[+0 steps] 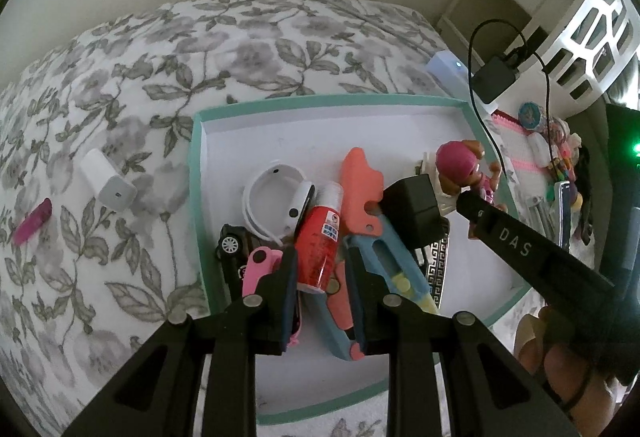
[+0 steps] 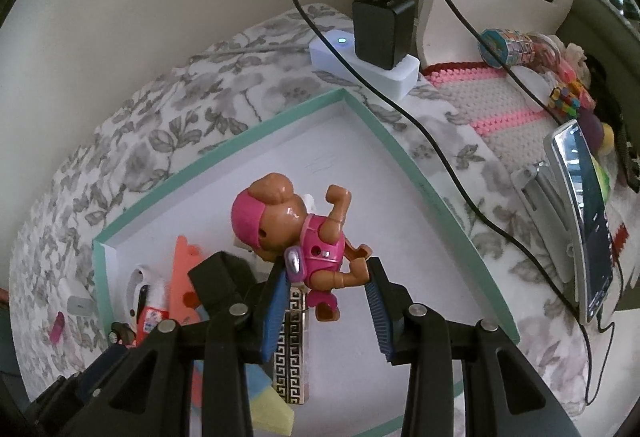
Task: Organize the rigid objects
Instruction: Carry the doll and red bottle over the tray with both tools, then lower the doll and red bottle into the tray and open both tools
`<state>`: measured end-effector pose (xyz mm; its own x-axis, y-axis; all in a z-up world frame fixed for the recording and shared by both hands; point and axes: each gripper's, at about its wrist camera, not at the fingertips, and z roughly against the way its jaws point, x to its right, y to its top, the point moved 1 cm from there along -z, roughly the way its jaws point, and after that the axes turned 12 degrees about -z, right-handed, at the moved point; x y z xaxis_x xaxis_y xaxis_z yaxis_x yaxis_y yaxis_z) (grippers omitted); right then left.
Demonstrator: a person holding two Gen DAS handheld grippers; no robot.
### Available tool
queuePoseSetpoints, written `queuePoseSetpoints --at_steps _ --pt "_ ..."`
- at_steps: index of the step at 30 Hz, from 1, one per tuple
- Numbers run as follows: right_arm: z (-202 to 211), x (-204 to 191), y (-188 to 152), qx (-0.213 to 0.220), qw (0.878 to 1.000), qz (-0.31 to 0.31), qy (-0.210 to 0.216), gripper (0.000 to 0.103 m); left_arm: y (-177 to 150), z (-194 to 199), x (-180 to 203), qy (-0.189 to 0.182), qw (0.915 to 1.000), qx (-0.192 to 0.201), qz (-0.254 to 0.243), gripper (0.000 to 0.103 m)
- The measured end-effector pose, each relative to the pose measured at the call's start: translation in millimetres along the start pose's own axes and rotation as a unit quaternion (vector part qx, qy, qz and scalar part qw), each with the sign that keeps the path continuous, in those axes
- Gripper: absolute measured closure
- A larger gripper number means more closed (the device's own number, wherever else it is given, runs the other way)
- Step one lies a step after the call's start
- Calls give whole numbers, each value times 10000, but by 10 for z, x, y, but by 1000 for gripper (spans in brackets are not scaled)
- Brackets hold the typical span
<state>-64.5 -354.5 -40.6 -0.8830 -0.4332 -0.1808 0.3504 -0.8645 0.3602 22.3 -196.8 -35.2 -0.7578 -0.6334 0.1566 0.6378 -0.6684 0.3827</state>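
Blue-padded jaws of the right gripper (image 2: pixel 330 303) stand open around the pink-helmeted plastic puppy figure (image 2: pixel 296 233), apparently not clamping it, inside the teal-rimmed white cardboard tray (image 2: pixel 380 125). Judged step: placing or picking this toy; next, either close squarely or lift clear. Left gripper (image 1: pixel 322 273) is open astride one red glitter-glue bottle (image 1: pixel 322 241) in the tray. Outside it lie one white charger block (image 1: pixel 107 179) and one magenta stick (image 1: pixel 32 222).

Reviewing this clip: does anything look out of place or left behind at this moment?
Two items still lie on the floral bedspread outside the teal-rimmed tray: a white charger block and a small magenta piece, both left of it. Inside, the toys are heaped toward one side, nothing visibly broken.
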Motion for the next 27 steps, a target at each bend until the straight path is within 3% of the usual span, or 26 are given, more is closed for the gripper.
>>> queuePoseSetpoints --at_steps 3,7,14,18,27 --pt "0 -19 4 5 10000 70 -48 61 1 28 -30 -57 9999 17 88 78" --pt "35 -41 5 74 9999 125 -66 51 14 103 -55 -59 9998 122 118 72" --pt "179 -166 5 321 9989 342 -35 51 24 247 -166 -19 9990 345 280 66" --pt "214 -254 -30 370 9981 497 -25 50 10 309 -291 140 9979 443 452 56" --pt "224 -422 -129 382 9957 848 13 46 -59 350 -607 374 9944 434 892 47"
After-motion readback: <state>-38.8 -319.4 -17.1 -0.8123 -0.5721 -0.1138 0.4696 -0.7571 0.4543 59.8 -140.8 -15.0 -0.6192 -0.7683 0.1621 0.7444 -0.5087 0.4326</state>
